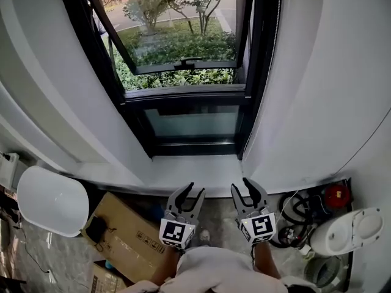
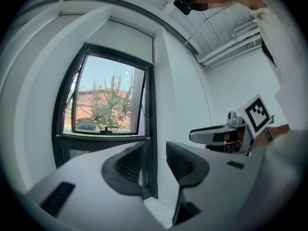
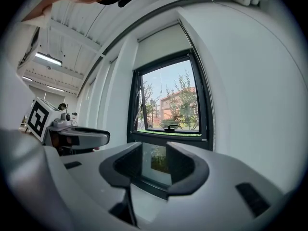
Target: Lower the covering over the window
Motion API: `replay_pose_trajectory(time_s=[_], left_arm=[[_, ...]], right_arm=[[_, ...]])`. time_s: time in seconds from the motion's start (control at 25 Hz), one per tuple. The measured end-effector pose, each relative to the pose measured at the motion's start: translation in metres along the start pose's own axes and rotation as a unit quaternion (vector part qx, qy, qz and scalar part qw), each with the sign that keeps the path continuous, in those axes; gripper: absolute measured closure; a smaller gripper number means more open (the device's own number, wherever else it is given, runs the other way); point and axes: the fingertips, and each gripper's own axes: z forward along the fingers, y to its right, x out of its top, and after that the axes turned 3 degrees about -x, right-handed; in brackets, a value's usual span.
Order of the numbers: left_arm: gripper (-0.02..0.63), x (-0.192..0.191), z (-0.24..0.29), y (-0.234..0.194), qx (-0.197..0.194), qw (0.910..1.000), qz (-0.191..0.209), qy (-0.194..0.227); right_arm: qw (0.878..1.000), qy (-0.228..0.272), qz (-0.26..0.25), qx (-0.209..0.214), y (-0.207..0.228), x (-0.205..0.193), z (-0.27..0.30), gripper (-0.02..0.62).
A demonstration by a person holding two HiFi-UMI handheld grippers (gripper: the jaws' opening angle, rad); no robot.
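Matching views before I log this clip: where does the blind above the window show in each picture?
Head view: not in it; the picture stops short of the window's top.
Left gripper view: blind at upper centre-left, directly above the black window frame.
Right gripper view: upper centre, again right above the frame.
Shared landmark: the black window frame, seen in all three views.

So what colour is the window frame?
The window frame is black; it shows best in the head view.
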Motion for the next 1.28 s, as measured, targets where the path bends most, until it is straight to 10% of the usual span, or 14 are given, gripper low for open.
replay_pose_trajectory(time_s=[1.28], left_arm=[[0.46,-0.009,0.083,-0.101,-0.037,0.9993,-0.001,0.007]], right_arm=[[0.999,-0.015,-0.005,-0.041,0.024,-0.006,0.118,0.446]])
